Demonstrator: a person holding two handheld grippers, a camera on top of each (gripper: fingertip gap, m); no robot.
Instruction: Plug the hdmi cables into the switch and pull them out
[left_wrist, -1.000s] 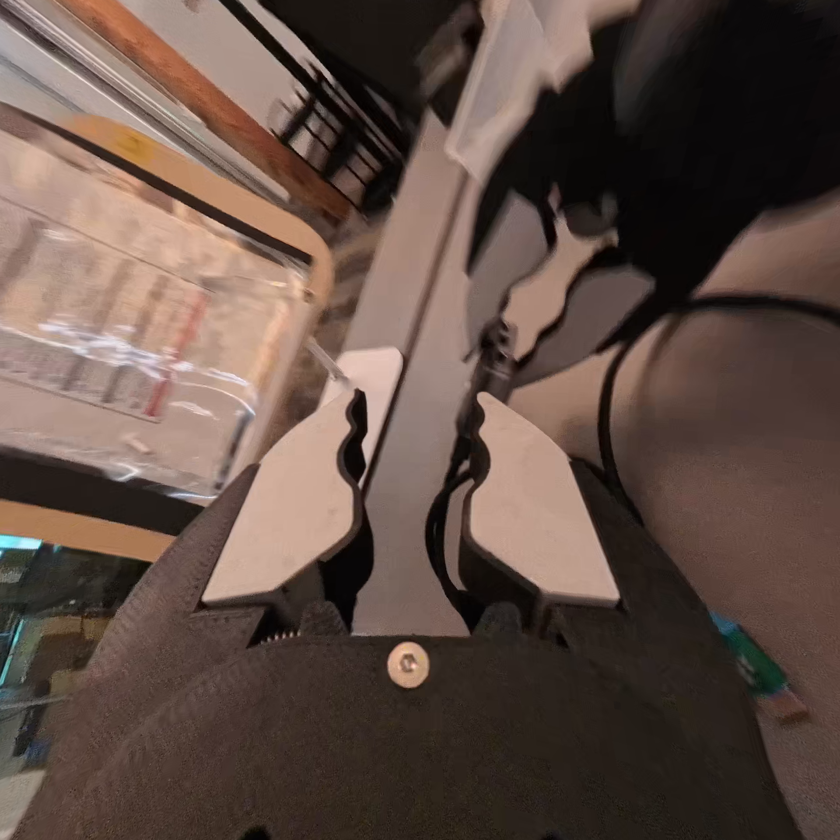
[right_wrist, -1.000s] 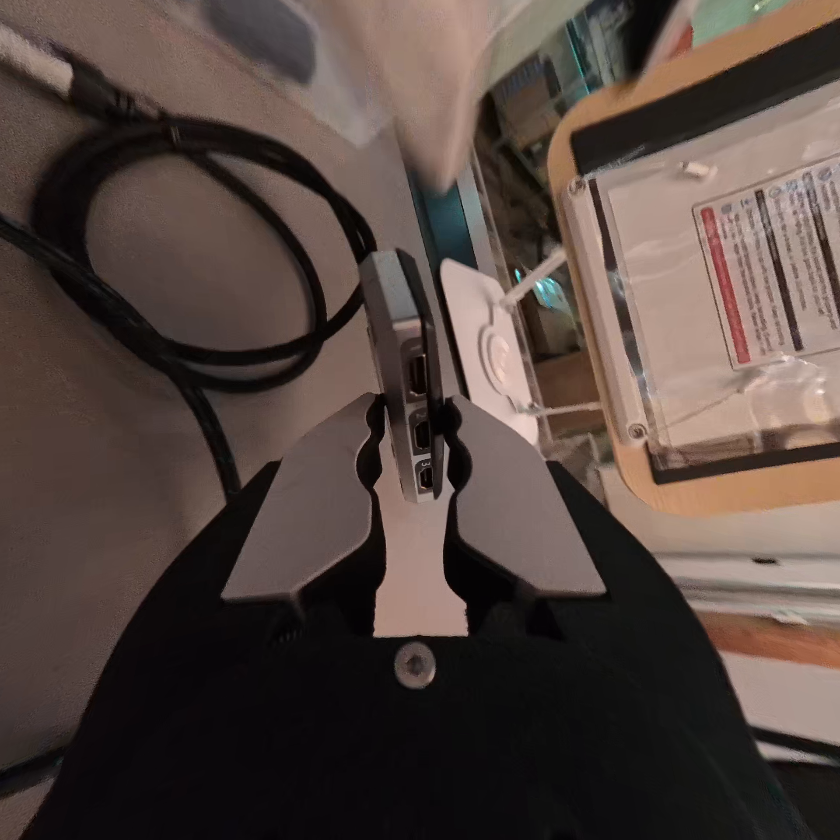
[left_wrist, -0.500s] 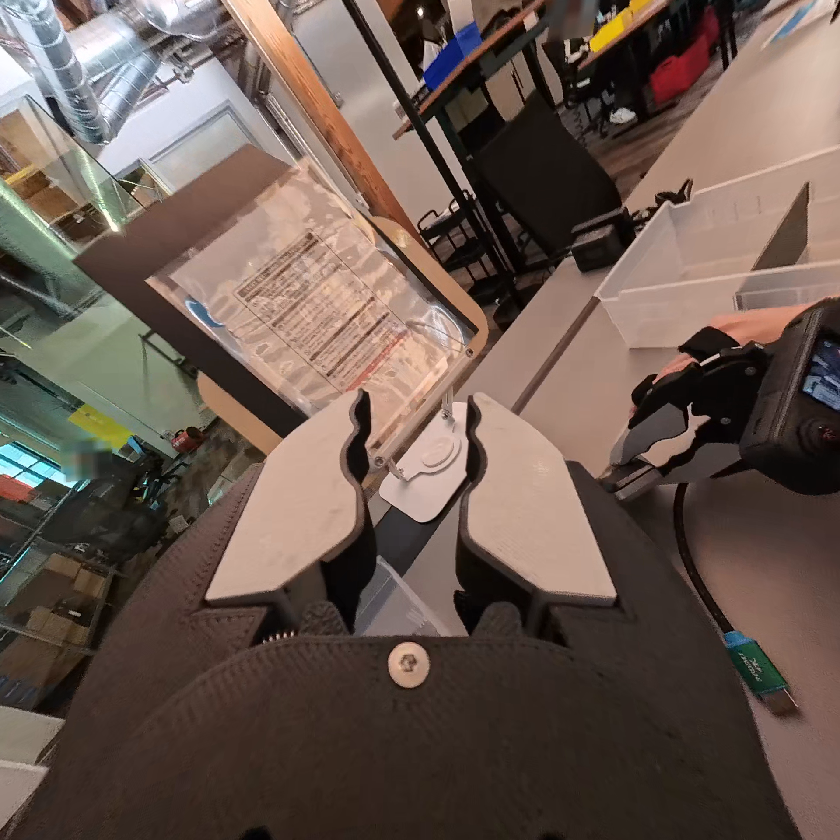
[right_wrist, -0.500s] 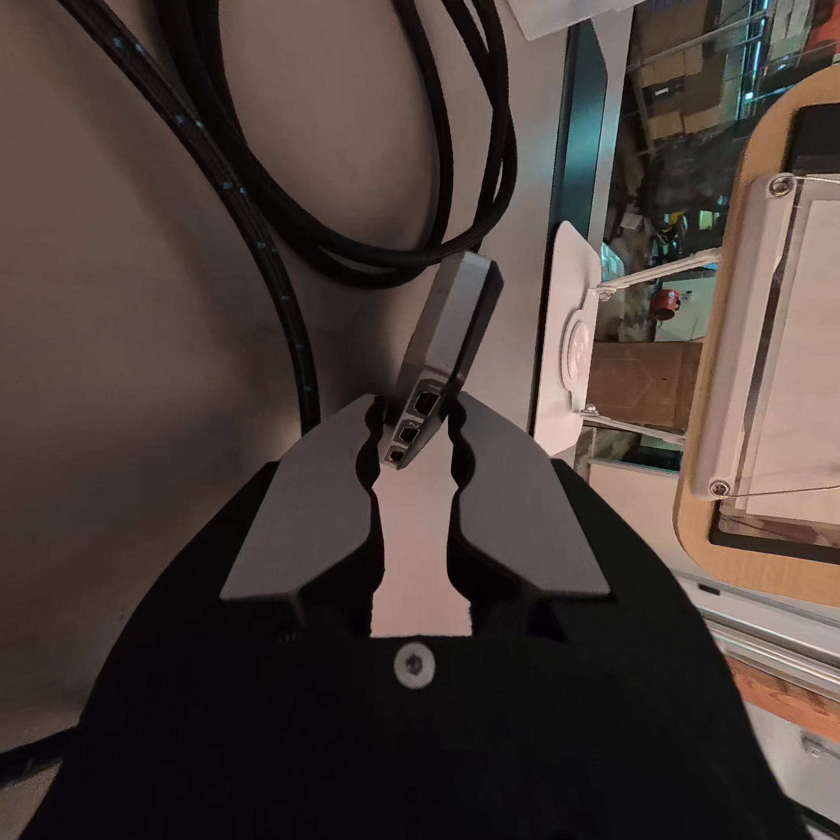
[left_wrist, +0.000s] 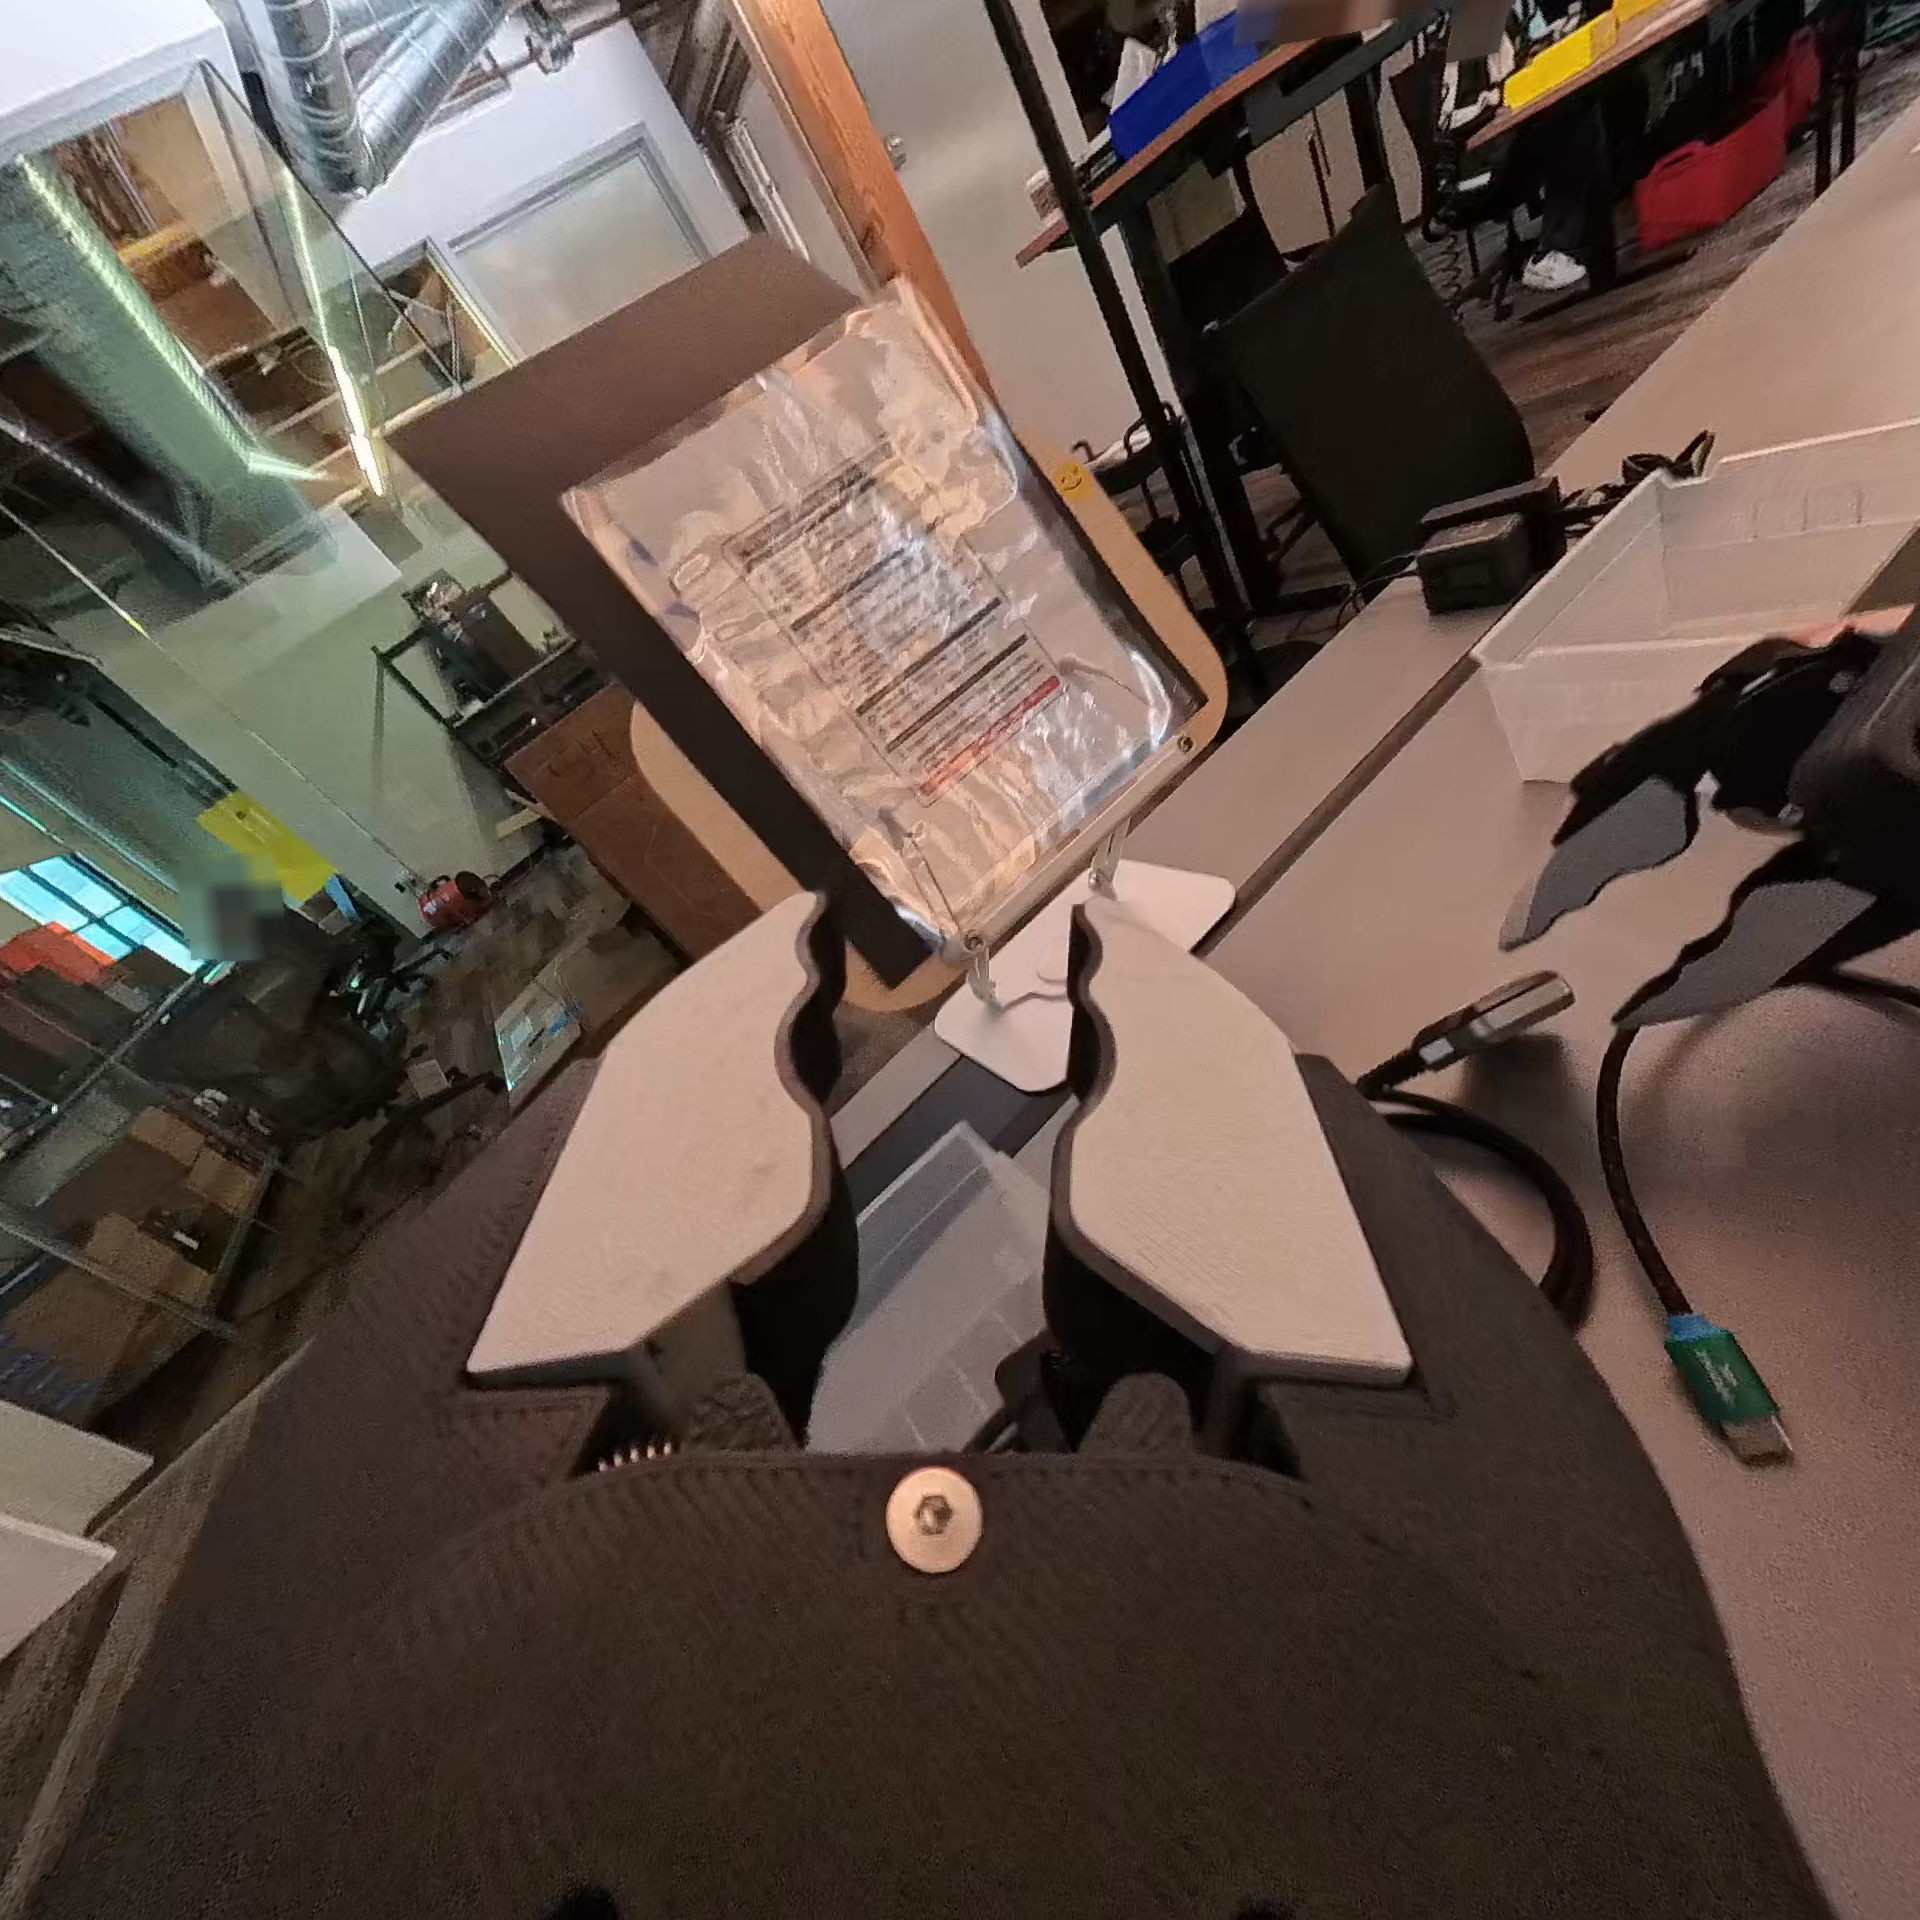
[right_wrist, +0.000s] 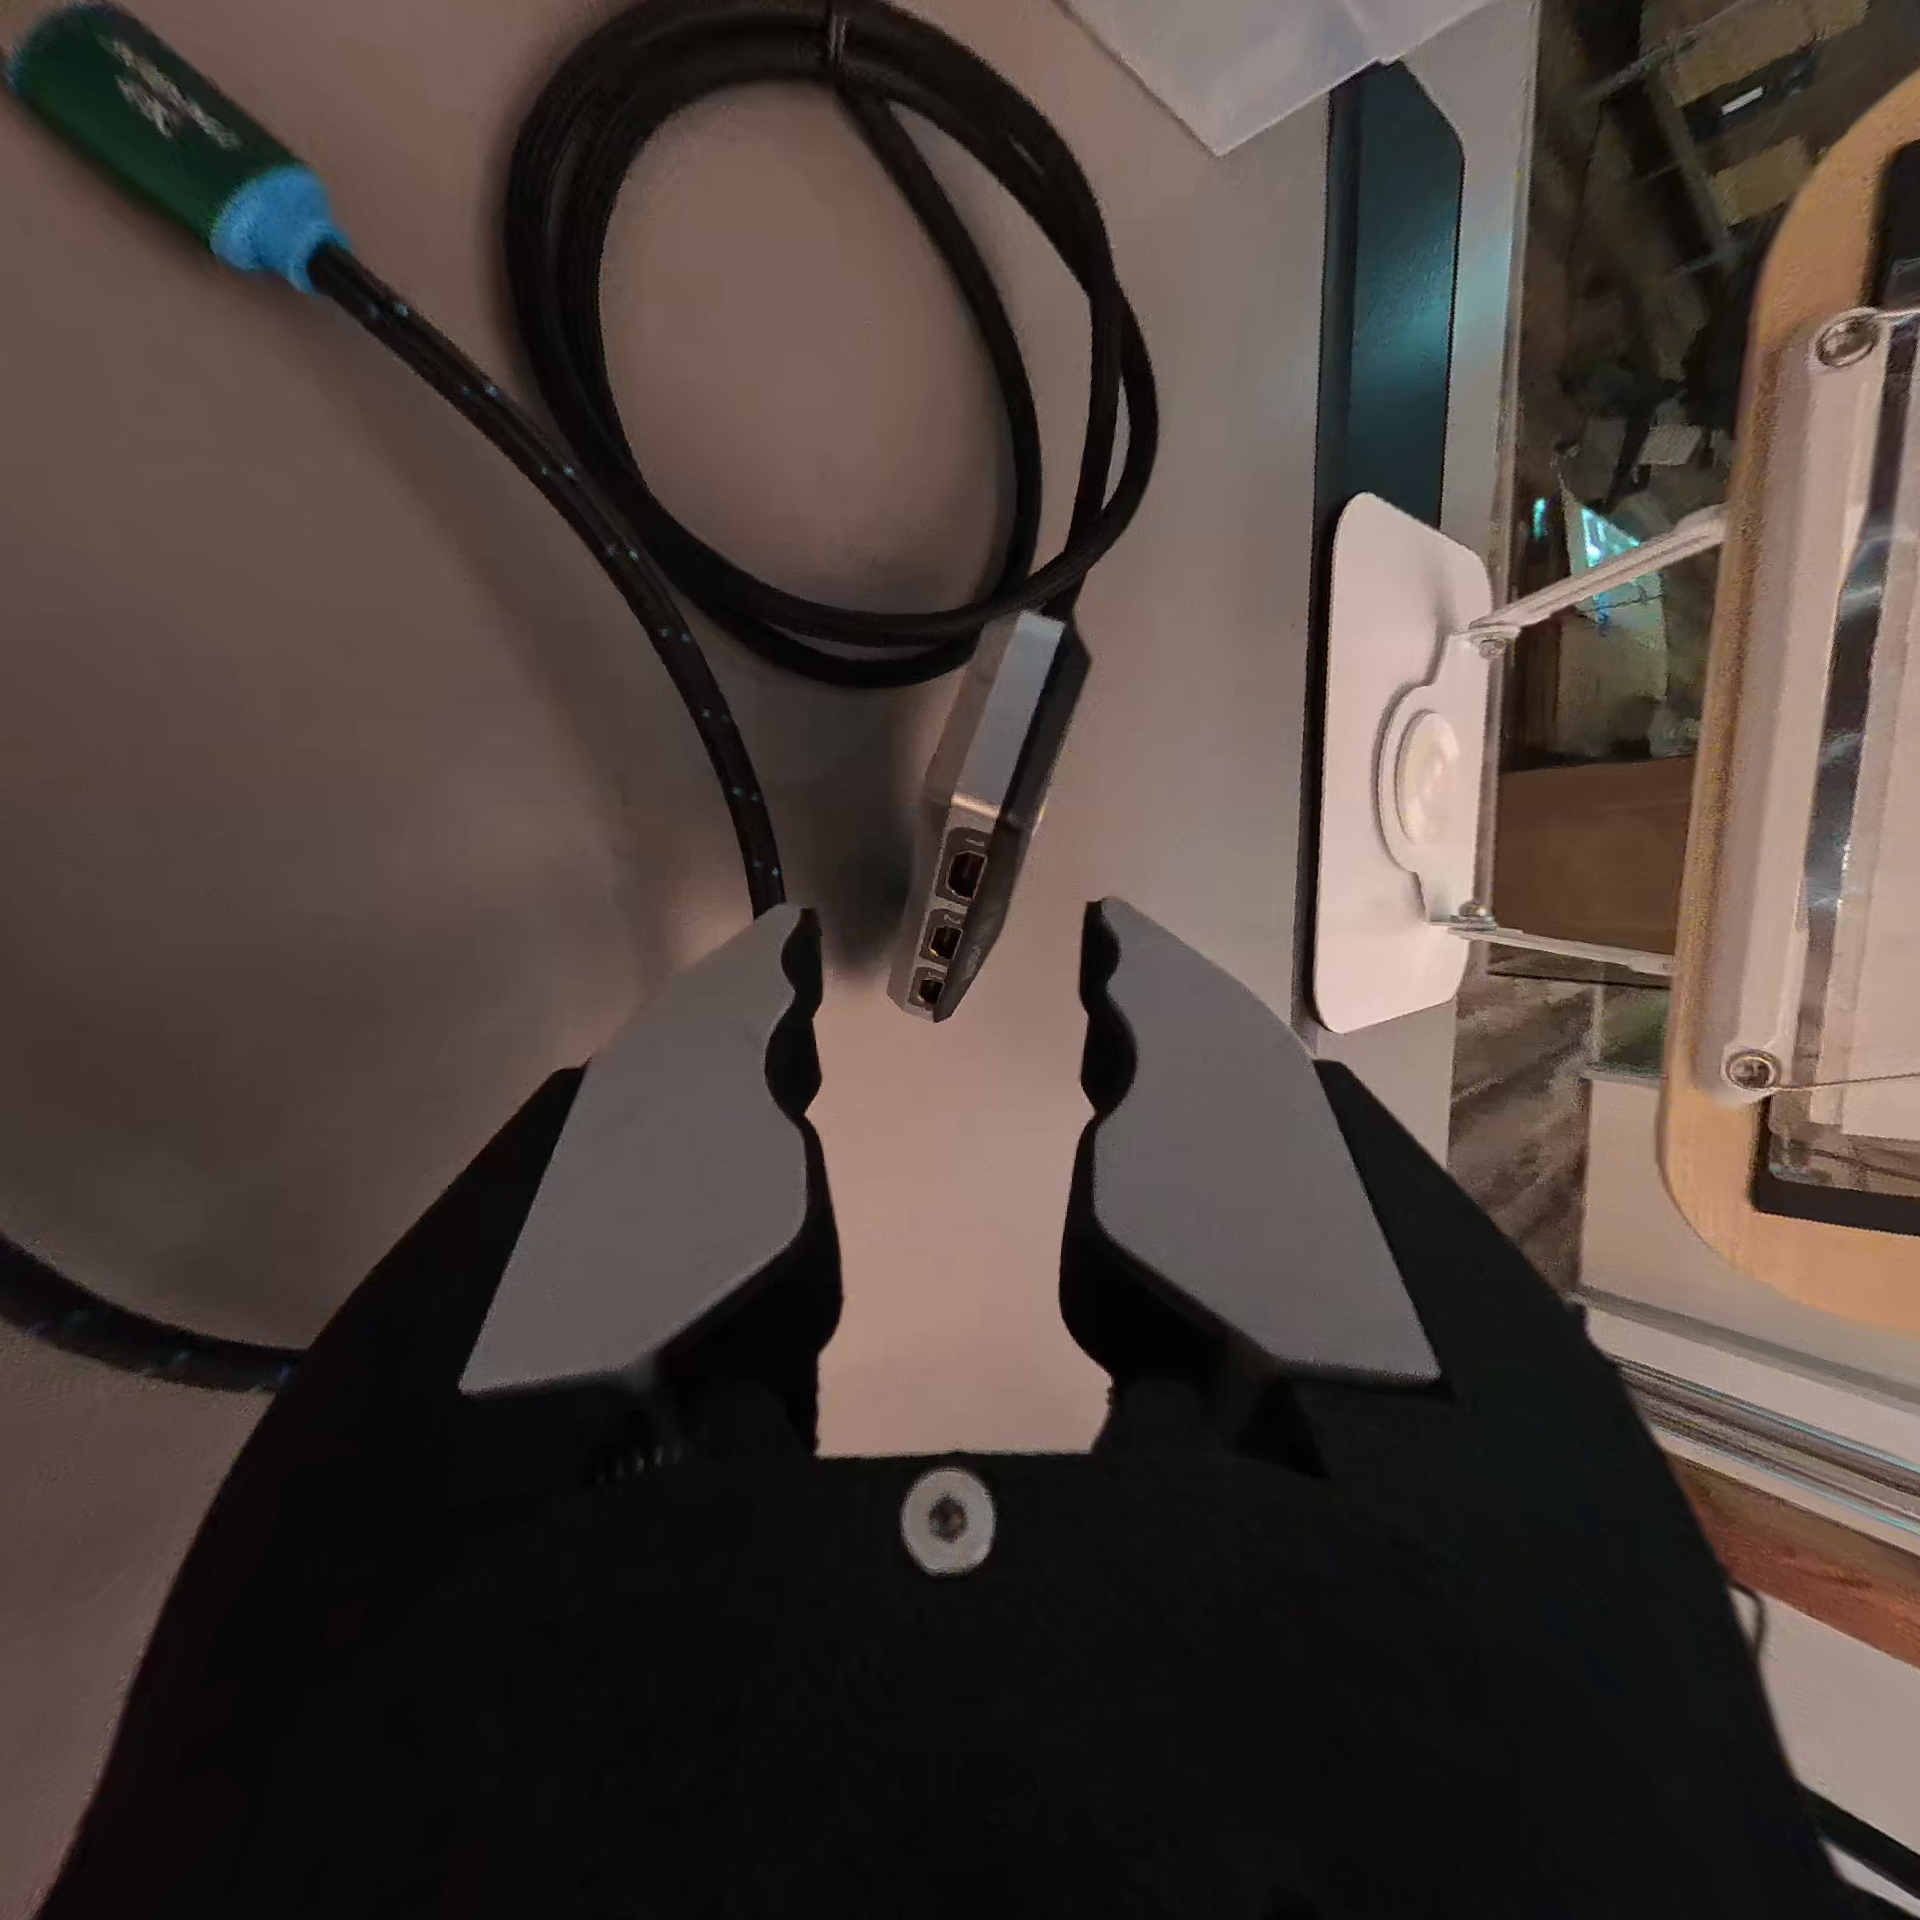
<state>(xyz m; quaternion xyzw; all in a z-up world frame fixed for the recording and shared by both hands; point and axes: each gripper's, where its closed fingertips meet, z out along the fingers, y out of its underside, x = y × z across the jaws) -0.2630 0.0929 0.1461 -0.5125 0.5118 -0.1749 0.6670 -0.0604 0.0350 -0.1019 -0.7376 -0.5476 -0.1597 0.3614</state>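
The right gripper (right_wrist: 948, 961) stands wide open and empty, as does the left gripper (left_wrist: 948, 971), which points off the table edge. The small grey metal switch box (right_wrist: 982, 821) lies on the pale grey table (right_wrist: 260, 831) just past the right fingertips at 12 o'clock, ports facing the camera. It looks light, rigid and smooth, likely to skid; pinch its long flat sides. The black braided HDMI cable with a green plug (right_wrist: 156, 125) runs toward 10 o'clock: stiff shell, springy cord, so grip the plug body.
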